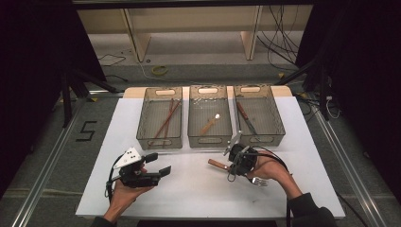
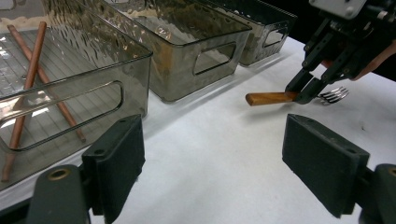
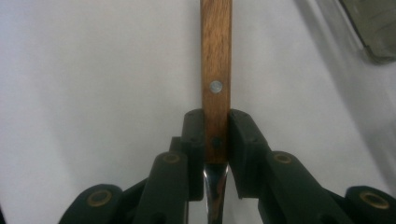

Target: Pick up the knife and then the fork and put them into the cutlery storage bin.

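Step in hand, as judged: pick up fork [image 1: 236, 171] from table [image 1: 198, 198] and sort into a bin.

Right gripper [image 3: 215, 135]: jaws clamped on the wooden handle of the fork, just above the junction with the metal neck, one pad on each flat side. Left gripper [image 2: 212, 168]: jaws wide apart, nothing between, parked near the front-left part of the table.

Location of fork: front-right part of the table, just in front of the middle bin [image 1: 210, 117] and the right bin [image 1: 258, 115], lying on or barely off the surface; contact cannot be told.

Orientation: long axis roughly parallel to the front edge, slightly skewed. Handle end toward the left edge and a little toward the bins; tines toward the right edge and the front, under the holding hand.

Procedure for a clean step:
- Keep grip centred across the handle width; avoid sliding onto the smooth metal neck, where slip is likely.
- Lift straight up before any sideways travel, so the tines clear the surface.
- Keep the long axis level during transfer; expect the free handle to act as a lever.
- Align the axis with the long side of the chosen bin before lowering.
- Contents for reference: chopsticks [image 1: 166, 120] in left bin [image 1: 160, 118], spoon [image 1: 210, 124] in middle bin, knife [image 1: 246, 117] in right bin.
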